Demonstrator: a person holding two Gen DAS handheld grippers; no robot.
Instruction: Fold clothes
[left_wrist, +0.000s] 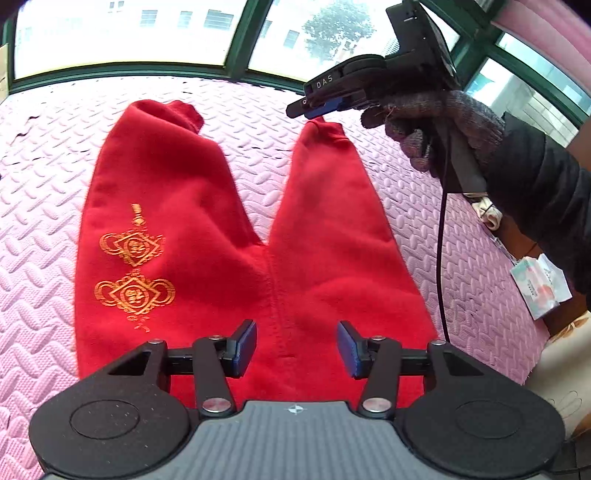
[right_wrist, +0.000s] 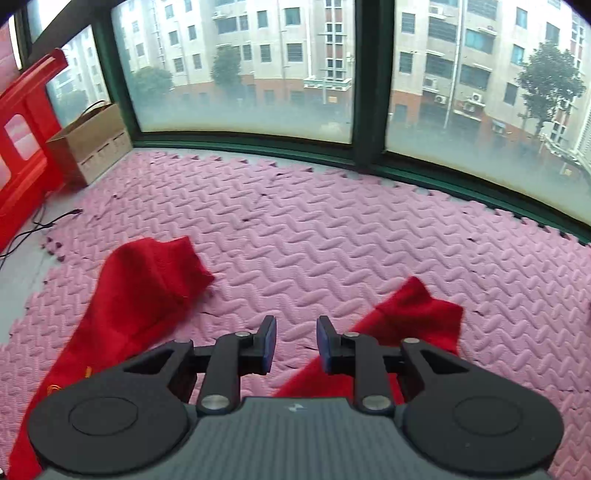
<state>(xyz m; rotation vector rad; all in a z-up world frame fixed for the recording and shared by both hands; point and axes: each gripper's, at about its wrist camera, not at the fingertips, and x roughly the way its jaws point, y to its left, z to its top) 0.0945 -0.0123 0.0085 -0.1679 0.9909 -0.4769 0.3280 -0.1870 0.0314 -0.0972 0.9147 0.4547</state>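
Red trousers (left_wrist: 207, 236) with gold knot embroidery on the left leg lie flat on the pink foam mat (left_wrist: 44, 192), legs spread towards the window. My left gripper (left_wrist: 297, 345) is open and empty over the waist end. My right gripper (left_wrist: 314, 107), held in a gloved hand, hovers just above the right leg's cuff (left_wrist: 325, 127). In the right wrist view the right gripper (right_wrist: 296, 341) is open and empty above the mat between the two cuffs (right_wrist: 162, 266) (right_wrist: 417, 314).
A green-framed window (right_wrist: 243, 140) bounds the mat's far side. A cardboard box (right_wrist: 88, 144) and a red plastic piece (right_wrist: 22, 147) stand at the far left, with a black cable (right_wrist: 44, 225). A tissue pack (left_wrist: 539, 288) lies off the mat's right edge.
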